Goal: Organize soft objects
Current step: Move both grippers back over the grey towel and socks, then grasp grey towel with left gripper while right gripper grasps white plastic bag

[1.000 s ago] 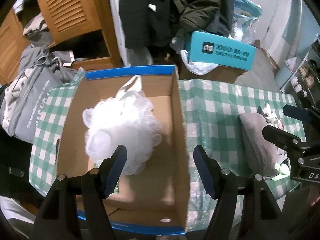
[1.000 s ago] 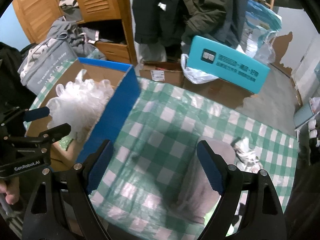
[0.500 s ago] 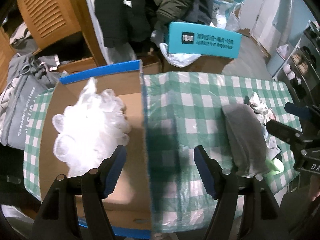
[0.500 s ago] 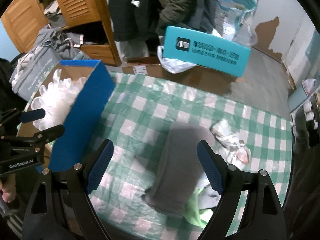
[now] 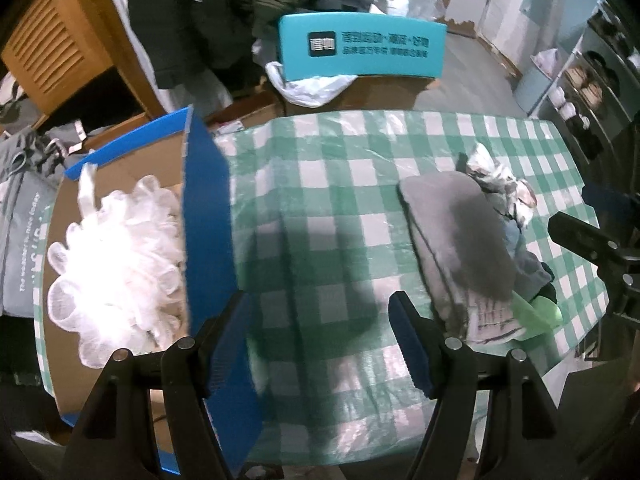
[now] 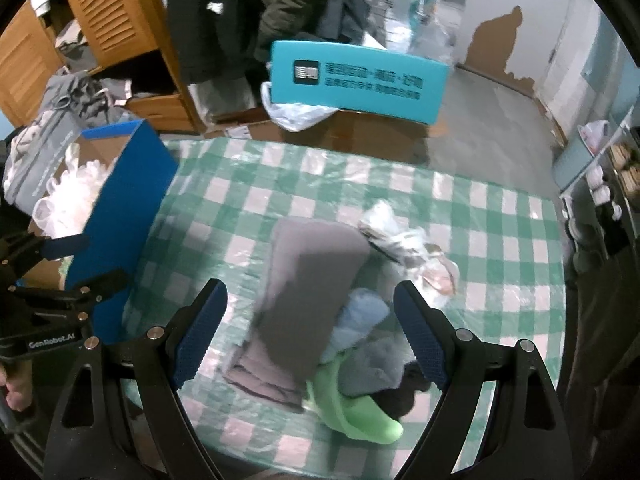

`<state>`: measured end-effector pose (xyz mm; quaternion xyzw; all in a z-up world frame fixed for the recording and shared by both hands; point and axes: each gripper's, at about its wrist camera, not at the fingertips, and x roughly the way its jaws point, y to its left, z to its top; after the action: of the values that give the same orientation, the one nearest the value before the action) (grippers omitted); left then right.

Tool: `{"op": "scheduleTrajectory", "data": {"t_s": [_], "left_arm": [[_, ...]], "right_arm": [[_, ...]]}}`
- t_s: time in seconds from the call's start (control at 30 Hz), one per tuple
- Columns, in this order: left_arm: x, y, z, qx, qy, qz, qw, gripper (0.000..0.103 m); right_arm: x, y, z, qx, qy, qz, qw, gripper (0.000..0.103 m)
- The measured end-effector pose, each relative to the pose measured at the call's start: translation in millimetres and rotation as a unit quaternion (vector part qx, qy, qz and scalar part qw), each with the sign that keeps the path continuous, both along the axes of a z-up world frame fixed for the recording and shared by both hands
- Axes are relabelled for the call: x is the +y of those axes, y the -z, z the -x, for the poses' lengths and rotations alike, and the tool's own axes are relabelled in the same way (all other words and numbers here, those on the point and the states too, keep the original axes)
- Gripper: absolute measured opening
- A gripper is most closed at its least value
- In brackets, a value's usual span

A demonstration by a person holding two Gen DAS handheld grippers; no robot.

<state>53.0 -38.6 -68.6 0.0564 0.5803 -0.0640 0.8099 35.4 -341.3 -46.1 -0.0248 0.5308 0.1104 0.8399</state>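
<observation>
Right wrist view: your right gripper [image 6: 308,334] hangs wide and empty over the folded grey cloth [image 6: 312,300], whose long axis runs near to far between its jaws. Your left gripper [image 5: 320,338], just widening, empty, sits farther left.

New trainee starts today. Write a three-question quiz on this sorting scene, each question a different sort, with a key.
1. True or false: the white mesh bath sponge lies inside the blue cardboard box.
2. What is directly below the right gripper? A) grey folded cloth B) teal box C) grey bag
3. Fill in: the left gripper is ____ and holds nothing.

Key: 1 true; 2 A; 3 open
</observation>
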Motion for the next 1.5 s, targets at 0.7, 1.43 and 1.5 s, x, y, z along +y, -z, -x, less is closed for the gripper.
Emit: {"op": "scheduleTrajectory", "data": {"t_s": [0.7,1.43,1.5], "left_arm": [[-96.2,40.0,-16.1,0.07,0.054,0.025,0.9957,0.08],[-144.7,80.7,-25.0,0.116,0.051,0.051,0.9907,0.08],[-149.5,84.8,-24.5,0.112,0.059,0.035,0.9914,0.08]], "right_arm": [[-81.7,43.0,9.6,0.046,0.084,0.019,0.995,0.086],[-109.1,56.9,14.8,0.058,0.109,0.013,0.992,0.086],[-108.9,56.2,14.3,0.057,0.107,0.011,0.993,0.086]]}}
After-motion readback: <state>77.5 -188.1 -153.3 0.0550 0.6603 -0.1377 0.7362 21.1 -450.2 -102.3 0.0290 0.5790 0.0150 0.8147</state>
